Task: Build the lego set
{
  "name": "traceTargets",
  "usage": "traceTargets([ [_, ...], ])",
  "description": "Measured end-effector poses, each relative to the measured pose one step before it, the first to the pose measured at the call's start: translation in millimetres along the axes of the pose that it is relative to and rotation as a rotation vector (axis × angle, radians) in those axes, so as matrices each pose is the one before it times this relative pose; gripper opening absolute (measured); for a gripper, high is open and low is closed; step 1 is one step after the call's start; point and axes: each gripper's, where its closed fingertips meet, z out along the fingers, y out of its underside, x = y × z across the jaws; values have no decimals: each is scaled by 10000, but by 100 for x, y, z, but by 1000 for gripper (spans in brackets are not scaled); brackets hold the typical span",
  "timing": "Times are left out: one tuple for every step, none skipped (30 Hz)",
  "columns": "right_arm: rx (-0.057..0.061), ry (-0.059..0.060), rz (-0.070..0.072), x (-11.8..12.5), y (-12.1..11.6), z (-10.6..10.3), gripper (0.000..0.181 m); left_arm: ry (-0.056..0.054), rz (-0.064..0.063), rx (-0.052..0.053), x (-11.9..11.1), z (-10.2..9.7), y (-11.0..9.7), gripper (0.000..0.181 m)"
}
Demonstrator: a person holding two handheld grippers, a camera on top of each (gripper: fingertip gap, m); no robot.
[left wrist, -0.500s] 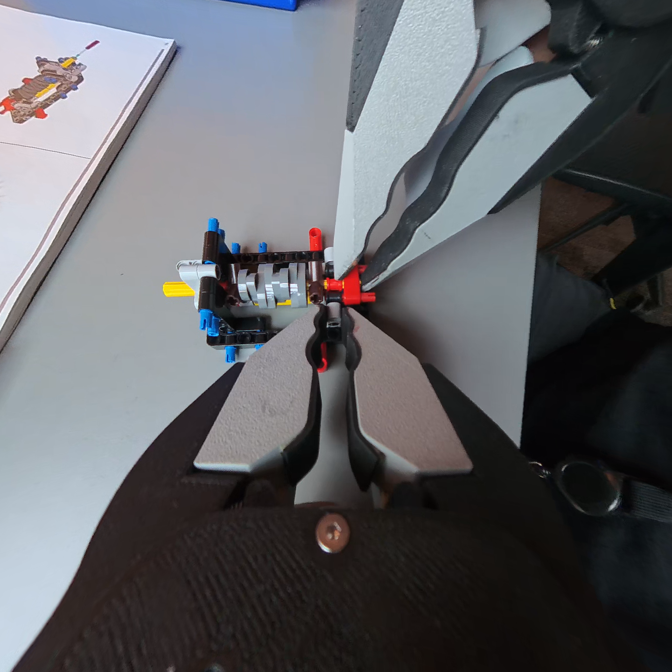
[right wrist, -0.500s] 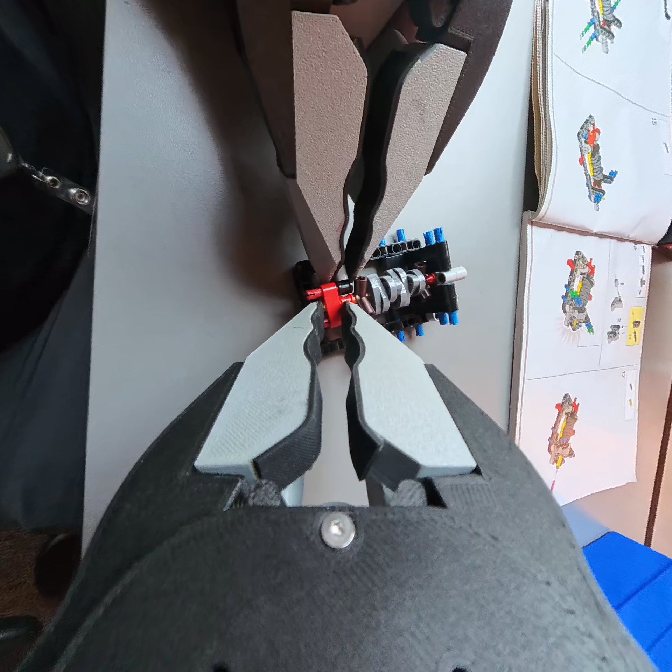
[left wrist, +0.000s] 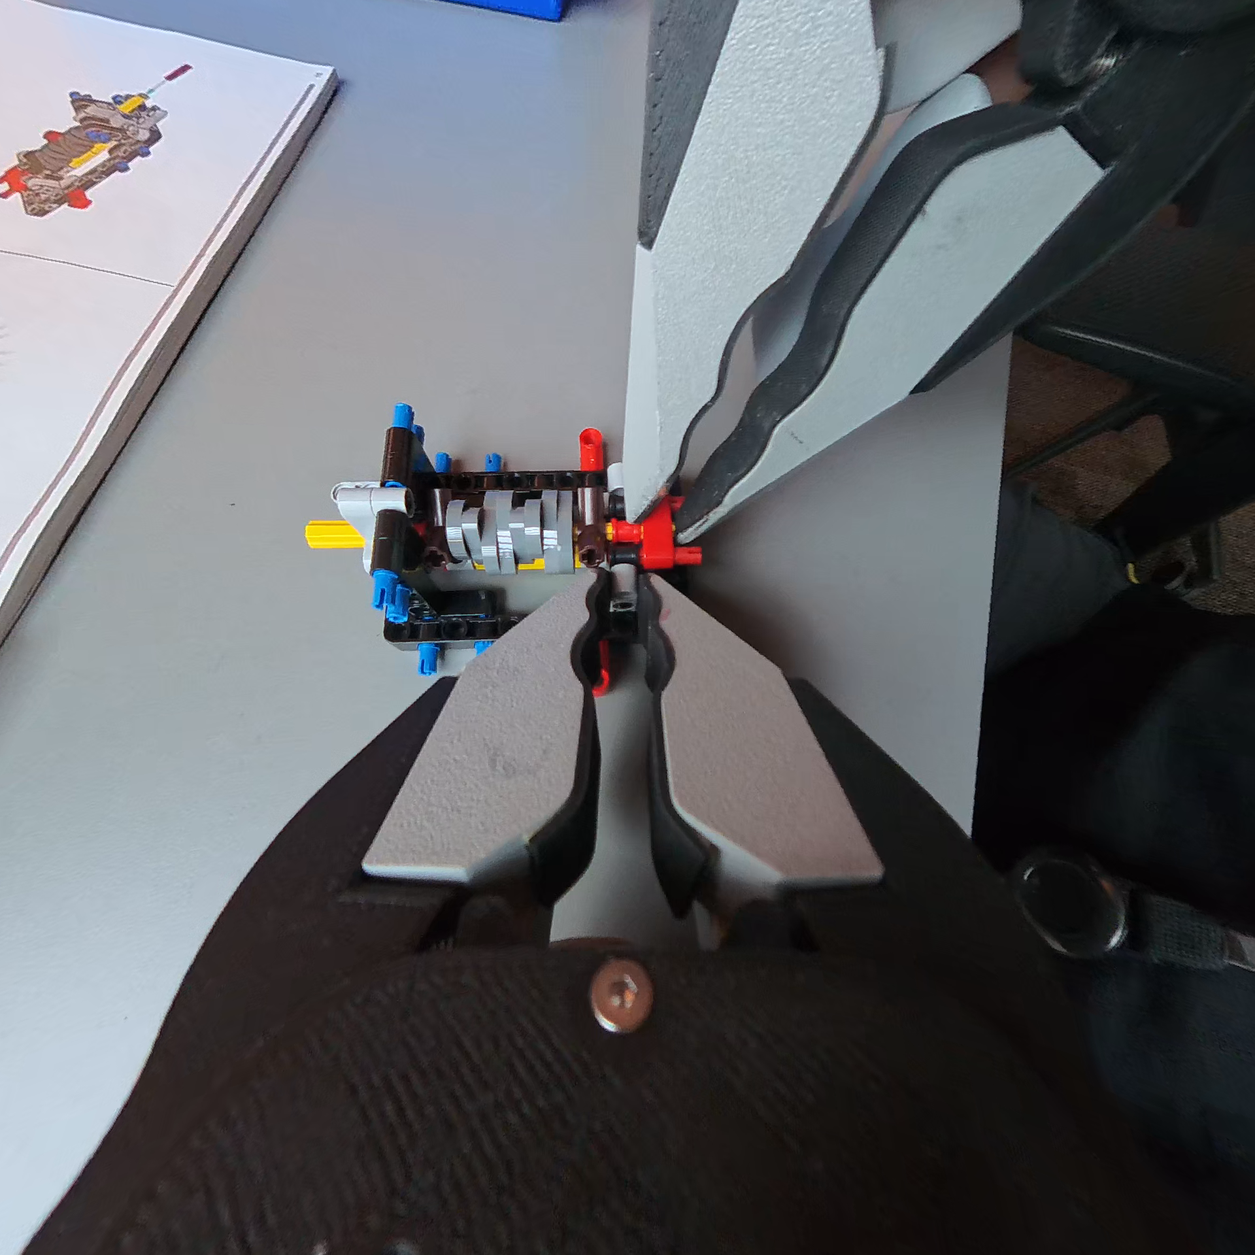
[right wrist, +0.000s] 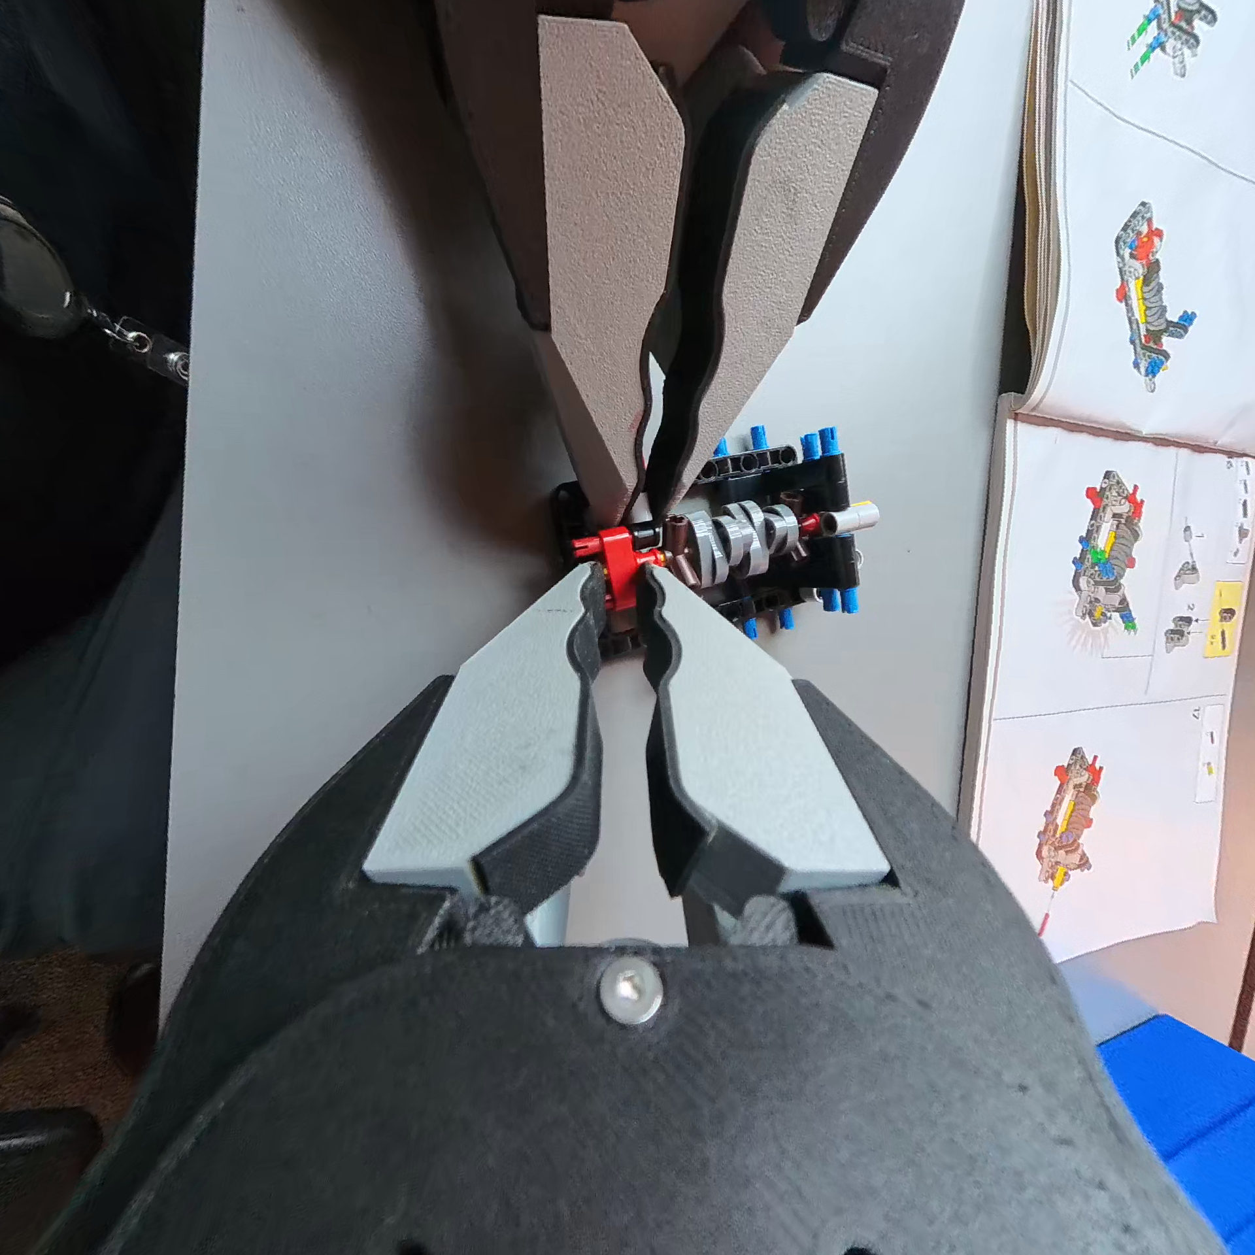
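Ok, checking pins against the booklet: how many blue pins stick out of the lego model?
8 blue pins: four on the lego model's far beam, four on its near beam, right wrist view. Left tool or right tool may hide more.

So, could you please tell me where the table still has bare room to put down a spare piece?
Bare table lies between the lego model and the instruction booklet, and also beyond the model. It is crowded at the model's red end, where the left gripper and right gripper both meet, close to the table edge.

Bright, even daylight gives soft shadows on the grey counter (left wrist: 204,679); sharp centres, wide-angle bending at the edges.
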Motion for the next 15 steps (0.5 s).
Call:
traceTargets([
  [-11,6,18,15,-20,6,8,4,-24,5,-13,-13,3,5],
  [-30,36,-46,19,-4,13,7,1,-22,-7,-12,1,15,5],
  [-47,47,-66,7,-9,11,7,5,-12,-8,-6,-11,13,5],
  [-44,39,-75,0,-12,-1,7,6,-7,-4,-1,-3,5,5],
  [-1,41,-63,6,-12,14,7,-19,4,-2,-15,-1,4,5],
  [-10,37,-49,2,16,-7,7,-6,8,9,1,7,-12,5],
  [-61,66,-136,-7,-12,4,7,9,-6,-15,9,2,23,5],
  [-33,5,-82,-1,-14,0,7,25,-47,-4,10,-8,16,5],
  [61,-123,117,17,7,-4,7,-3,-10,17,-10,-6,-24,5],
  [62,-106,107,13,-4,6,7,-29,21,11,-20,-4,-15,5],
  [-38,7,-68,17,-4,9,7,-14,-6,-14,-15,-10,20,5],
  [-59,26,-108,14,-28,18,8,12,-29,-13,-6,-14,30,5],
  [15,-52,37,11,-5,0,7,-11,7,-1,-7,-1,3,5],
  [77,-93,110,8,10,1,7,-49,59,-2,4,4,-4,5],
  [62,-100,99,-3,-4,-1,7,-20,37,0,25,-1,-5,5],
])
